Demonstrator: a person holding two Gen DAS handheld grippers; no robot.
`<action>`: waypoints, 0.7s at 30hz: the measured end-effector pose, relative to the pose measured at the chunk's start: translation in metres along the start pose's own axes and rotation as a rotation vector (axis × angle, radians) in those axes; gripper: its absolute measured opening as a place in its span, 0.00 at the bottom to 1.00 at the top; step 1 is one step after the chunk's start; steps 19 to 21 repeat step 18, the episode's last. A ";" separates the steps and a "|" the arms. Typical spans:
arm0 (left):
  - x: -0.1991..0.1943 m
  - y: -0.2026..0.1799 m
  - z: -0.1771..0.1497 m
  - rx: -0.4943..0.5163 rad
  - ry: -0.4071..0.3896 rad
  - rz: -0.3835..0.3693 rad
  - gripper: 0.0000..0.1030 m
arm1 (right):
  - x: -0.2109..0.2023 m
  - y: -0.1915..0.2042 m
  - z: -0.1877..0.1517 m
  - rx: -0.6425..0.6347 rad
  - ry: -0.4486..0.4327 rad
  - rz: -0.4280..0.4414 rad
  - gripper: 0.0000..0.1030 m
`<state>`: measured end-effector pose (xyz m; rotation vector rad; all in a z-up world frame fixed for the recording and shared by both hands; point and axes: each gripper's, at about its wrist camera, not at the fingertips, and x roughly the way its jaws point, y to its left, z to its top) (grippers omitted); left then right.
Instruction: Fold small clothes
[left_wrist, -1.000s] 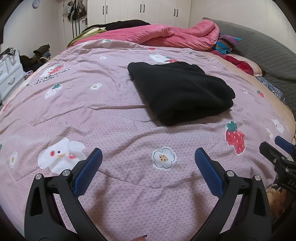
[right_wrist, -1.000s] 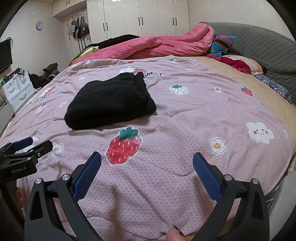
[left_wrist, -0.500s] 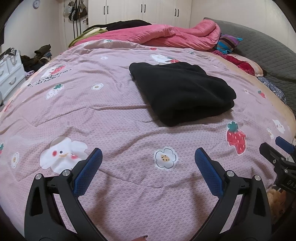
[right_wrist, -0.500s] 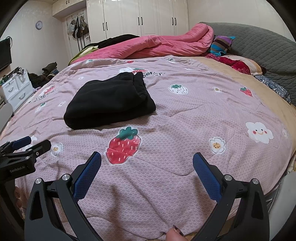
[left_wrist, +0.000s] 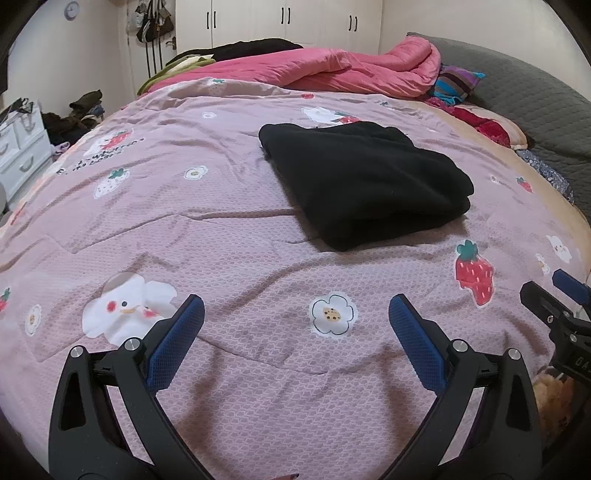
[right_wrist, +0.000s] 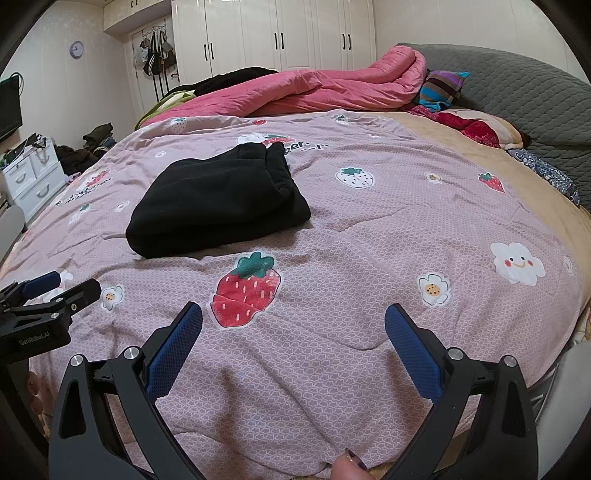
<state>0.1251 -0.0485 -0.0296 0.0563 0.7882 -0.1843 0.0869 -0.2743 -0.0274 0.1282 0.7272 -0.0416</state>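
A black garment (left_wrist: 364, 181) lies folded into a thick rectangle on the pink printed bedcover (left_wrist: 229, 243); the right wrist view shows the same black garment (right_wrist: 221, 203) left of centre. My left gripper (left_wrist: 295, 325) hovers over the near part of the bed, open and empty, well short of the garment. My right gripper (right_wrist: 293, 328) is likewise open with nothing in it, above the strawberry print. Each gripper shows at the edge of the other's view: the right gripper (left_wrist: 554, 299) and the left gripper (right_wrist: 55, 291).
A bunched pink duvet (right_wrist: 321, 88) and striped pillow (right_wrist: 441, 86) lie at the far side, with a grey headboard (right_wrist: 528, 99) on the right. White drawers (right_wrist: 33, 177) and clothes on the floor sit left of the bed. White wardrobes (right_wrist: 280, 33) line the back wall.
Both grippers have drifted slightly back and up from the bed; the garment lies unchanged and both stay open.
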 end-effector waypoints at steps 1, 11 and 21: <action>0.001 0.000 0.000 0.000 0.004 0.002 0.91 | 0.000 0.000 0.000 0.001 0.000 0.000 0.96; 0.001 0.045 0.004 -0.118 0.035 0.036 0.91 | -0.024 -0.066 0.003 0.196 -0.056 -0.054 0.96; -0.010 0.219 0.009 -0.353 0.042 0.333 0.91 | -0.080 -0.286 -0.057 0.546 0.000 -0.663 0.96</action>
